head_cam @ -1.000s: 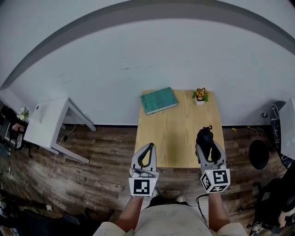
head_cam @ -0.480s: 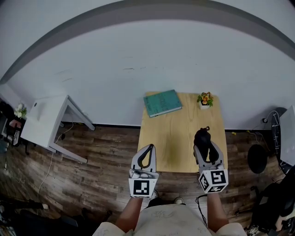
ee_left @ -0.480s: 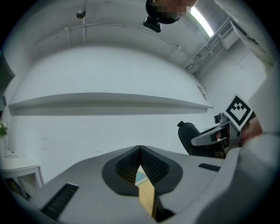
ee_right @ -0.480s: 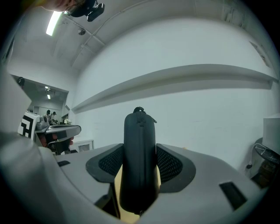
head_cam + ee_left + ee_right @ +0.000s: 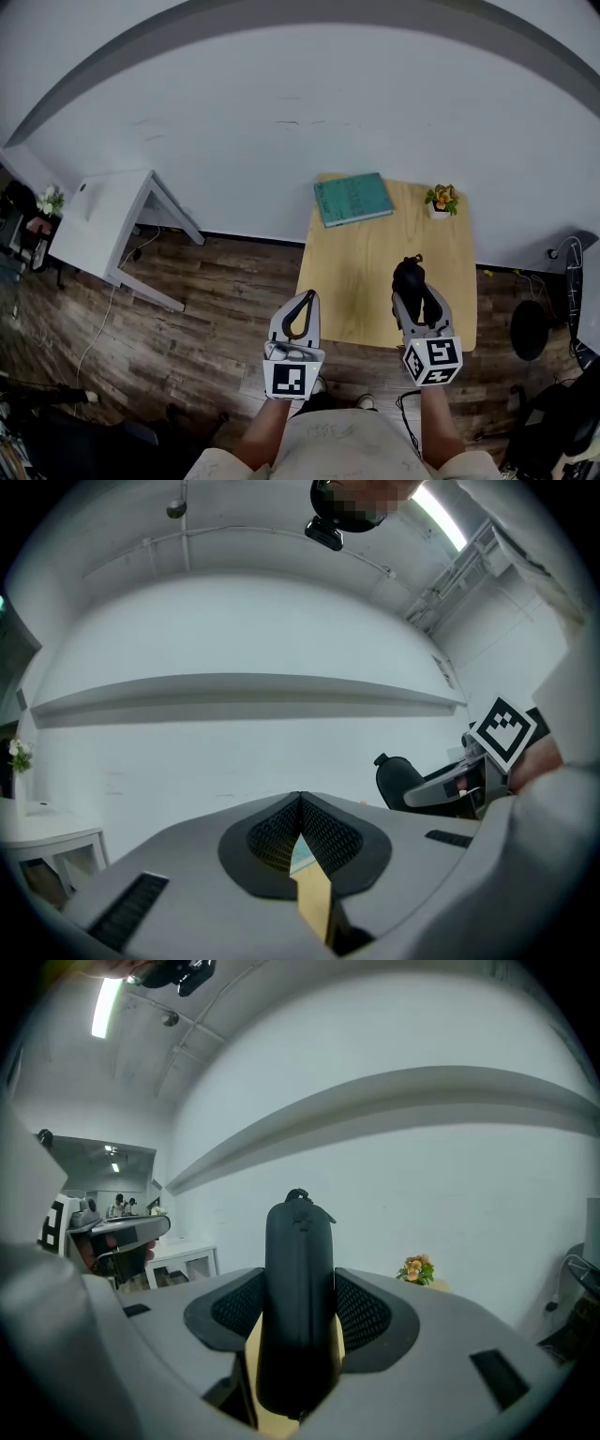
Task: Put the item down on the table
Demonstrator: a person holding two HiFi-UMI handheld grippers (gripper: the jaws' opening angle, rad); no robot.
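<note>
A black zipped case (image 5: 410,277) stands upright between the pads of my right gripper (image 5: 412,292), which is shut on it. It hangs over the near right part of the light wooden table (image 5: 356,281). In the right gripper view the case (image 5: 298,1279) fills the gap of the right gripper (image 5: 300,1314). My left gripper (image 5: 302,298) is shut and empty, at the table's near left edge. In the left gripper view the left gripper (image 5: 300,801) has its tips together, and the case (image 5: 401,782) shows at the right.
A teal book (image 5: 352,199) lies at the table's far left. A small potted flower (image 5: 440,200) stands at the far right corner, also seen as the flower (image 5: 418,1268). A white desk (image 5: 98,225) stands to the left and a dark chair (image 5: 528,328) to the right.
Both grippers have moved forward toward the table, the right one slightly lower with the case still in it. The table sits further right in the head view.
</note>
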